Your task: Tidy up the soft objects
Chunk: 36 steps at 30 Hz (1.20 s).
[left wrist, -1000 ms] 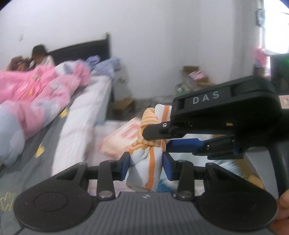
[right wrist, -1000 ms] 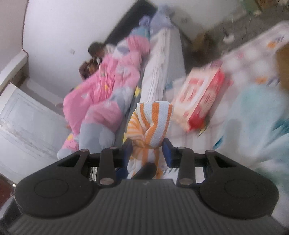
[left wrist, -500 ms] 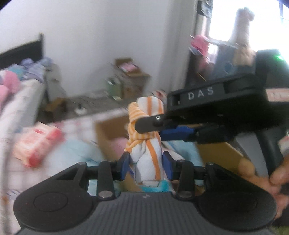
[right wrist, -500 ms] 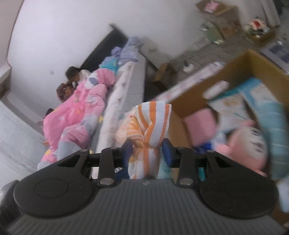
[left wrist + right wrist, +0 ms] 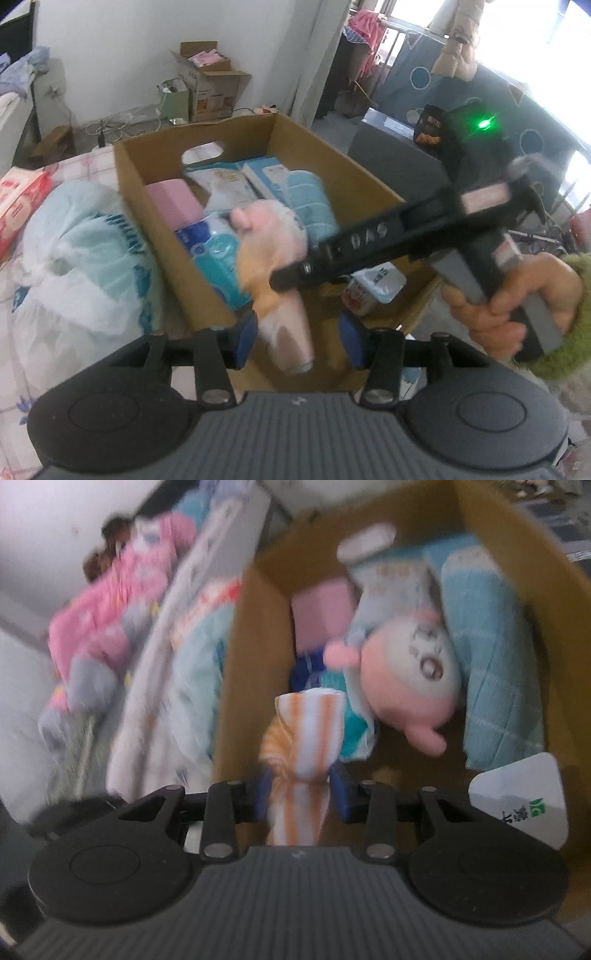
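- Over the open cardboard box (image 5: 369, 177): orange-striped towel (image 5: 306, 738), blurred.
- Right gripper (image 5: 301, 794) clamped on the towel.
- Left gripper (image 5: 299, 339) opening, pads clear of the towel between them.
- Inside: pink plush toy (image 5: 410, 675), teal cloth (image 5: 495, 653).

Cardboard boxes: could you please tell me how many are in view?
2: the big cardboard box of soft items below the grippers, and a smaller open box against the far wall. Others may be hidden.
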### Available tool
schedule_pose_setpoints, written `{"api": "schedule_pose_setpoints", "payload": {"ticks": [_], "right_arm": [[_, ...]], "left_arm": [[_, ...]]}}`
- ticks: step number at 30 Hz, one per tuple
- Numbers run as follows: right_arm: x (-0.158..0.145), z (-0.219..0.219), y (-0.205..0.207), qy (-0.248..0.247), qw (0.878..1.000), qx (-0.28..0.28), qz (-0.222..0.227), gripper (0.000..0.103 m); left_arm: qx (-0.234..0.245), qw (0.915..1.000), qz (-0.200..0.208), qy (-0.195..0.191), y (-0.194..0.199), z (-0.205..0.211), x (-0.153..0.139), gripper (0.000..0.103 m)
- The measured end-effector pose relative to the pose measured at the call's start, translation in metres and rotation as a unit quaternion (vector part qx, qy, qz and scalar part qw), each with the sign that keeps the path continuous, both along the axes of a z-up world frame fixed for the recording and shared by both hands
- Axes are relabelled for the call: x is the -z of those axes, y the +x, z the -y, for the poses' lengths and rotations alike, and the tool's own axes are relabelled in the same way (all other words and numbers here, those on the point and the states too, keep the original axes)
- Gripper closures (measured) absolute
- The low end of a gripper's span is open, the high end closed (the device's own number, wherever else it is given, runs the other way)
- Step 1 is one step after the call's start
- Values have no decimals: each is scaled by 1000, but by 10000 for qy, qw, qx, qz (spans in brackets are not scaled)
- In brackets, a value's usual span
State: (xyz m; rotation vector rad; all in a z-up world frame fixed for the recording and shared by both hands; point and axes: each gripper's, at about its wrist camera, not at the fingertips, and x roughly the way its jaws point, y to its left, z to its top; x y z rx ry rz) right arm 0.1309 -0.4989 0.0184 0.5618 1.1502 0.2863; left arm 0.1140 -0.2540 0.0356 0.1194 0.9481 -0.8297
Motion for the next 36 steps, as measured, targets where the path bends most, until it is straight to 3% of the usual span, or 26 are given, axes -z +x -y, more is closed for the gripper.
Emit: {"api": "schedule_pose_setpoints", "payload": {"ticks": [7, 10, 15, 19, 24, 28, 33, 36], "right_arm": [[28, -28, 21, -450, 9920, -938, -722, 69], [31, -30, 26, -491, 9910, -944, -813, 68], [16, -18, 33, -455, 9970, -484, -408, 68], [16, -16, 39, -267, 9995, -142, -117, 68], [24, -25, 43, -385, 9990, -182, -161, 68], [19, -19, 36, -138, 9999, 56, -52, 68], [-5, -17, 15, -110, 9974, 502, 500, 67], [-28, -31, -8, -69, 9937, 501, 997, 63]], "left_arm": [[-342, 9994, -72, -37, 10, -33, -2, 49], [-531, 9986, -1, -59, 12, -48, -5, 48], [-890, 9957, 218, -169, 10, -76, -4, 37], [-1184, 9921, 418, -43, 4, -102, 1, 30], [-1630, 9849, 578, 129, -5, -144, 6, 25], [-1995, 9774, 681, 149, -13, -176, 7, 20], [-2330, 9694, 735, 228, -32, -214, 7, 17], [-2503, 9650, 726, 309, -45, -232, 9, 15]]}}
